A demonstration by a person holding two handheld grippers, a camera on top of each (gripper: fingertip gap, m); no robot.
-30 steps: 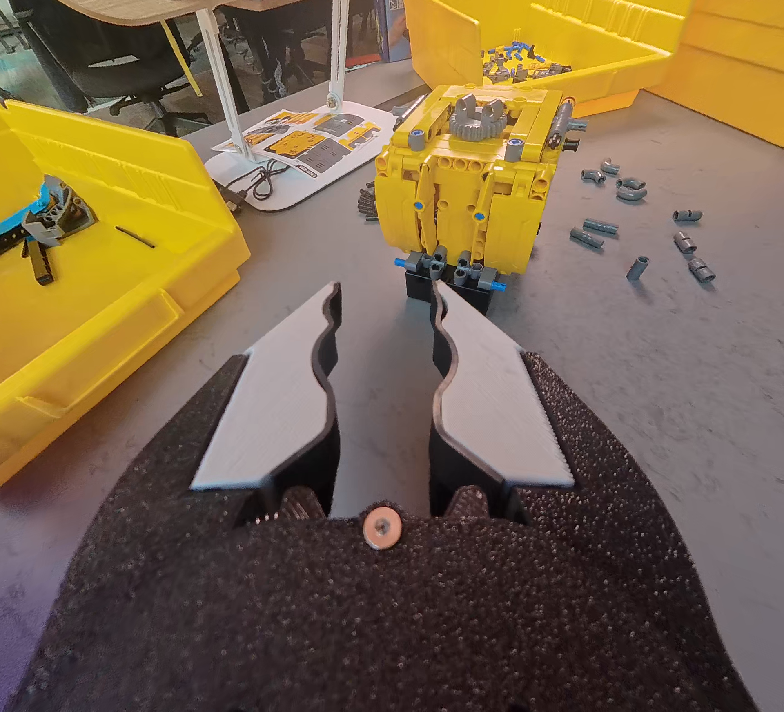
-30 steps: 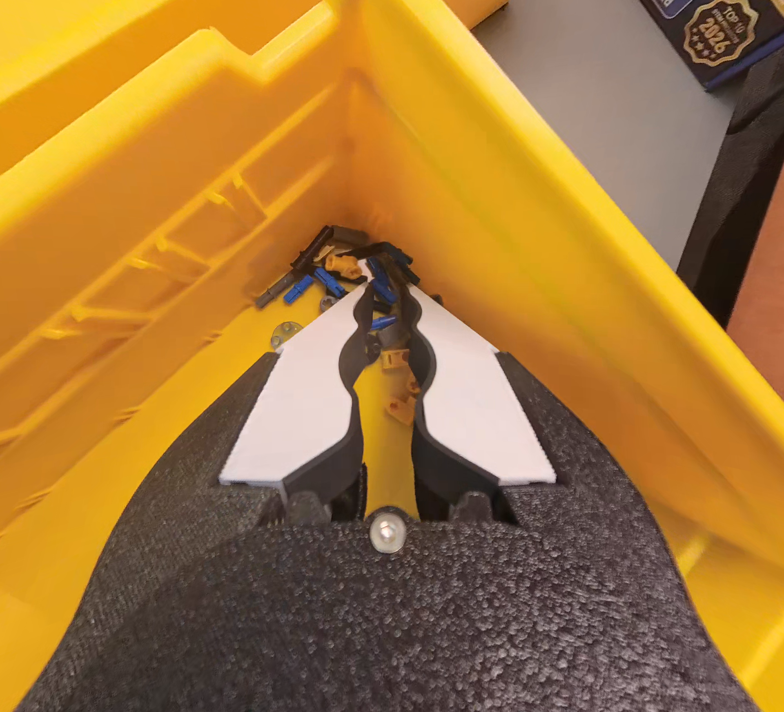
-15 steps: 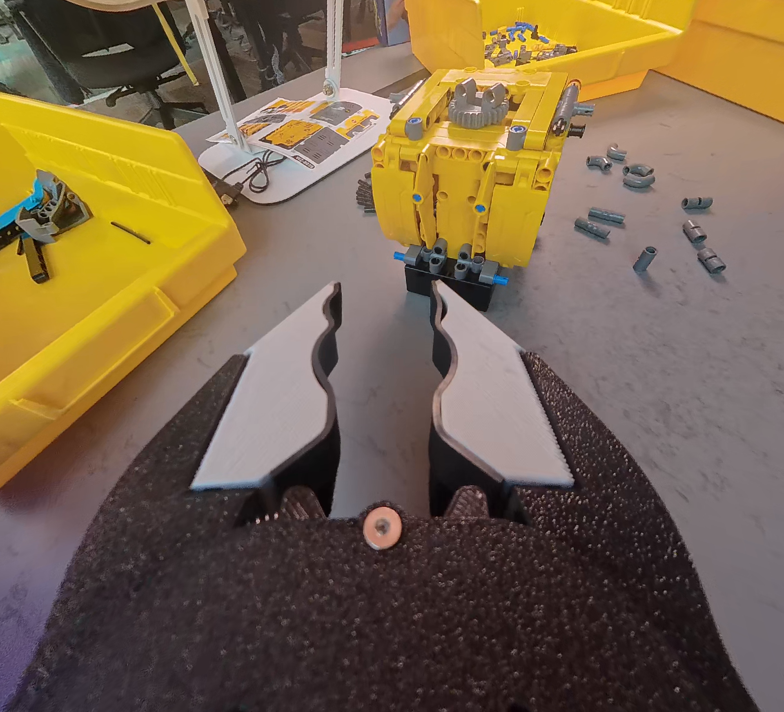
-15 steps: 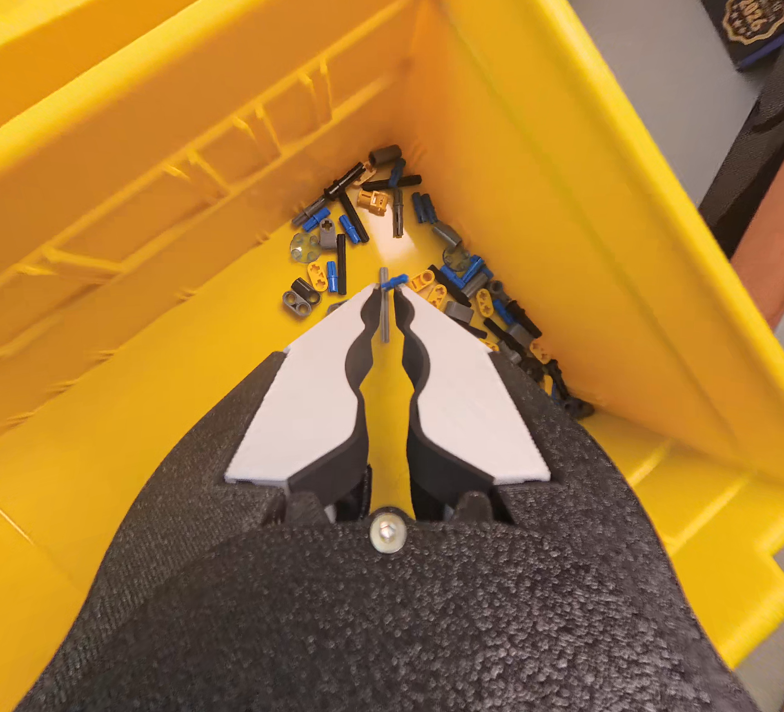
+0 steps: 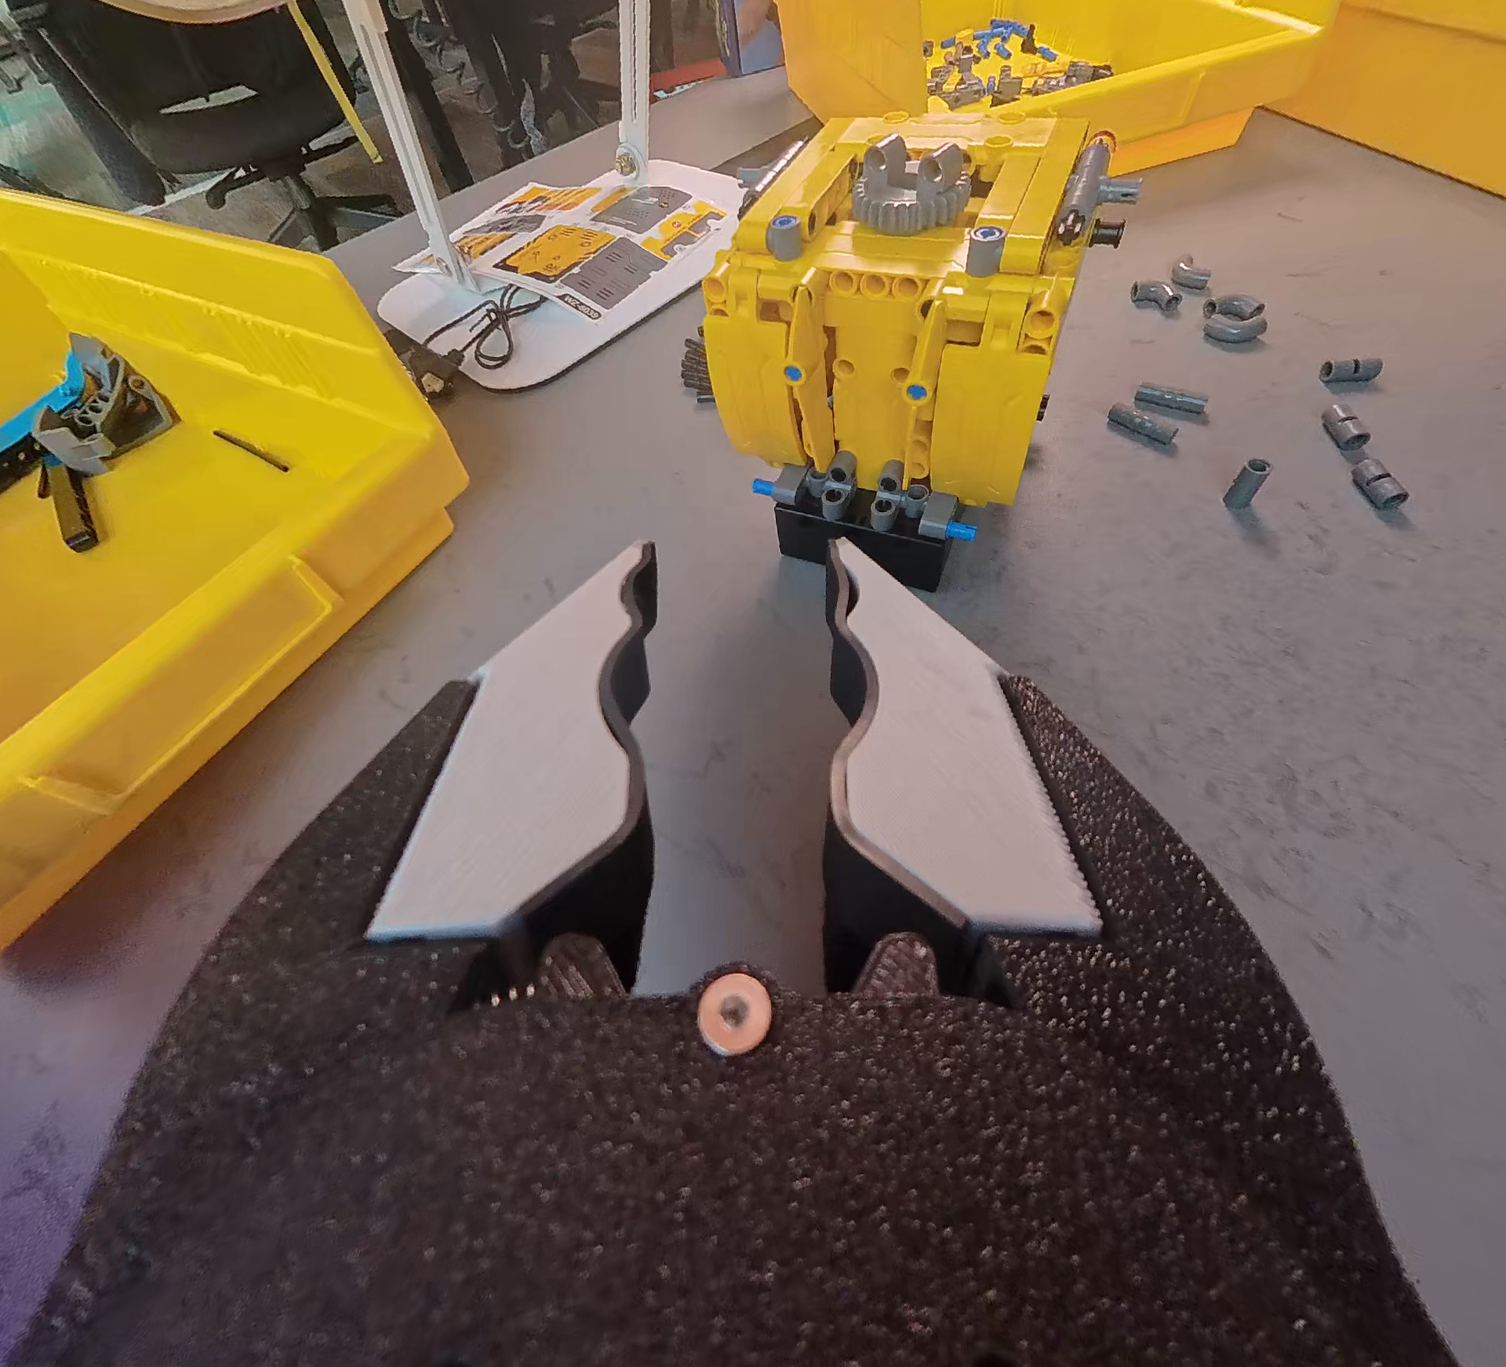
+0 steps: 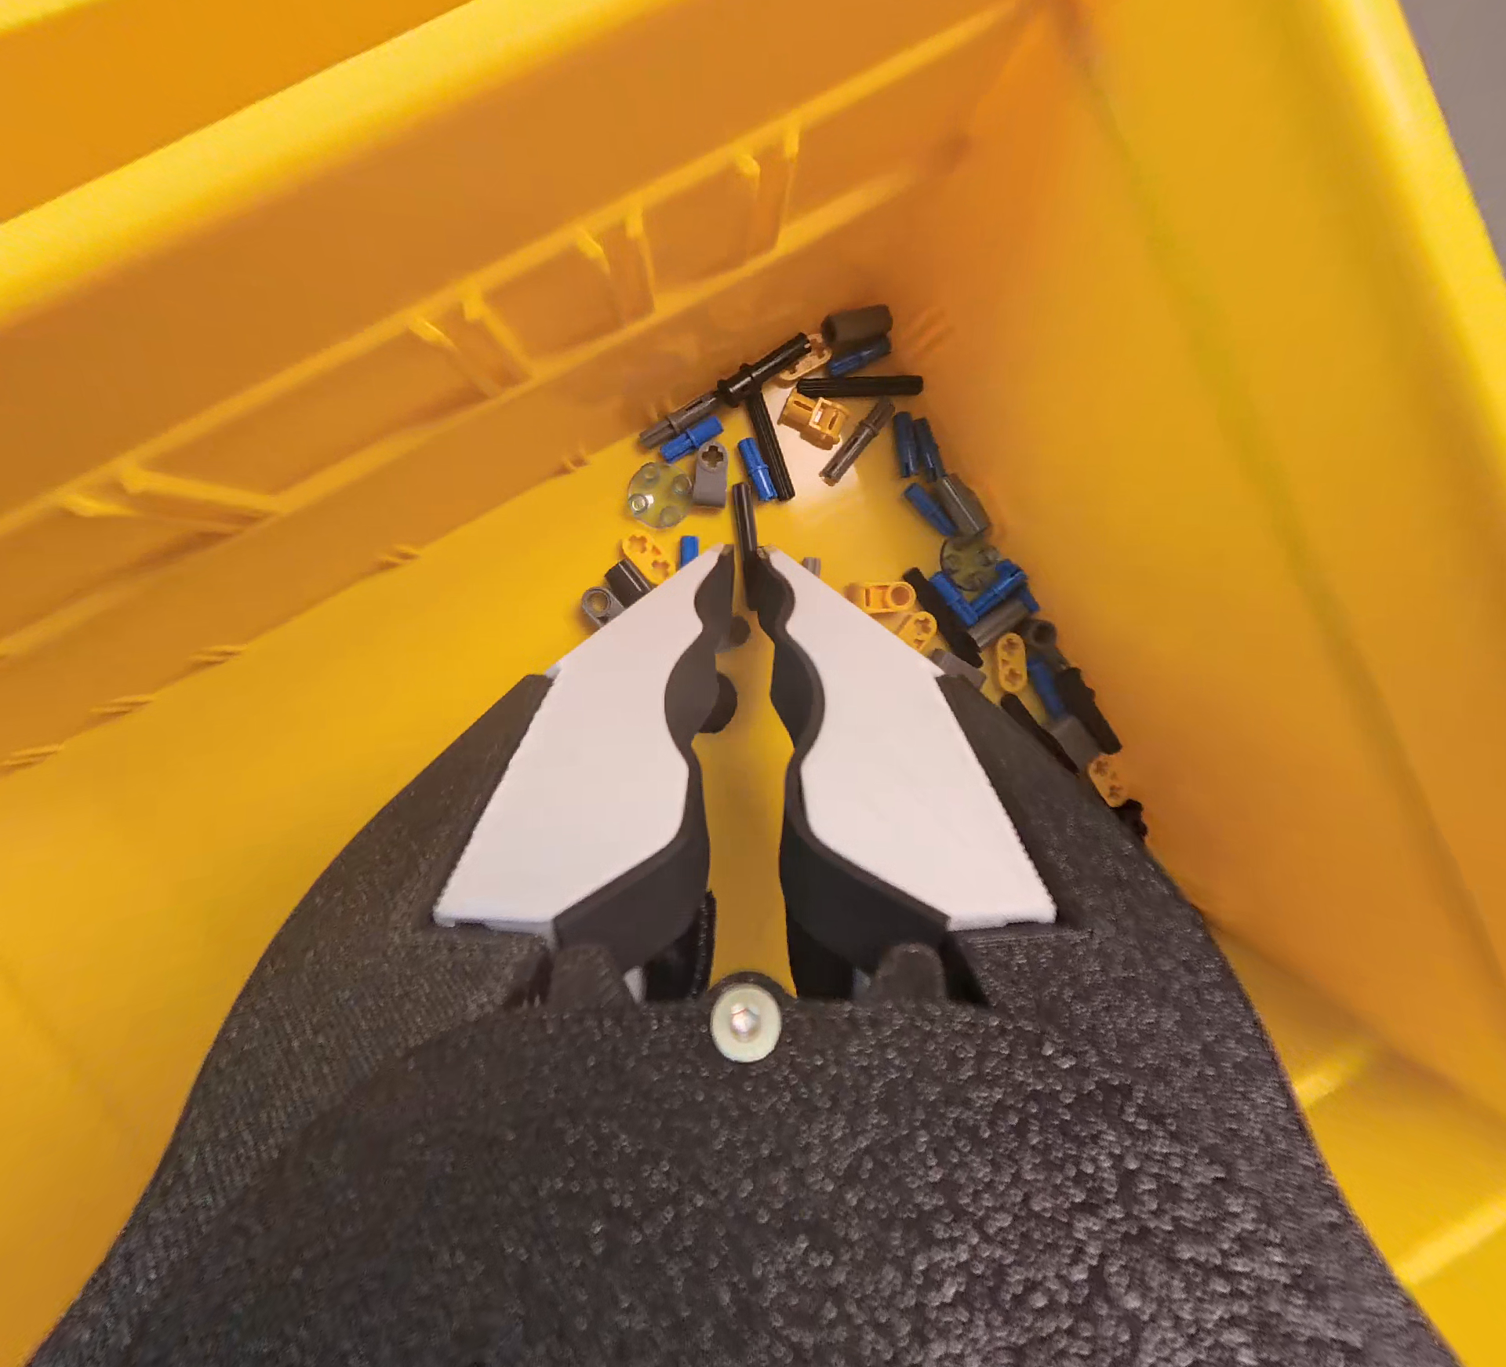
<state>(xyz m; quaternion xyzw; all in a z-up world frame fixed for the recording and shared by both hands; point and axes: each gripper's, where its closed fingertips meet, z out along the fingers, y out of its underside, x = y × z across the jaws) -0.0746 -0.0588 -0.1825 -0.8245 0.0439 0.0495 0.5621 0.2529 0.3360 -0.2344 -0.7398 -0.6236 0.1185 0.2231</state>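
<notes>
A: What is cut off or hard to read?
B: In the right wrist view the pile of small parts [image 6: 921, 537] runs under the gripper's right finger [image 6: 896, 741], so its full extent is hidden. A dark lump between the fingers' inner curves cannot be identified. In the left wrist view the yellow bin at left [image 5: 244, 383] is cropped by the frame edge, and the parts in the far bin [image 5: 856, 8] are too small to sort.

A: Counts?
B: Three yellow bins show in the left wrist view, the third [image 5: 1434, 24] at the right edge. One yellow brick model [image 5: 888, 342] stands on the grey table [image 5: 1222, 717]. Beside it lie ten loose grey connectors [image 5: 1255, 399]. One white lamp stand [image 5: 521, 342] carries one instruction sheet [image 5: 587, 244].

A: Finger states and positions?
B: The left gripper [image 5: 740, 570] has its fingers spread with nothing between them; the model's black base [image 5: 864, 541] sits just beyond the right fingertip. The right gripper [image 6: 746, 554], inside a yellow bin [image 6: 1222, 431], has its tips nearly together, pinching a black axle pin [image 6: 743, 517] that sticks out past them.
</notes>
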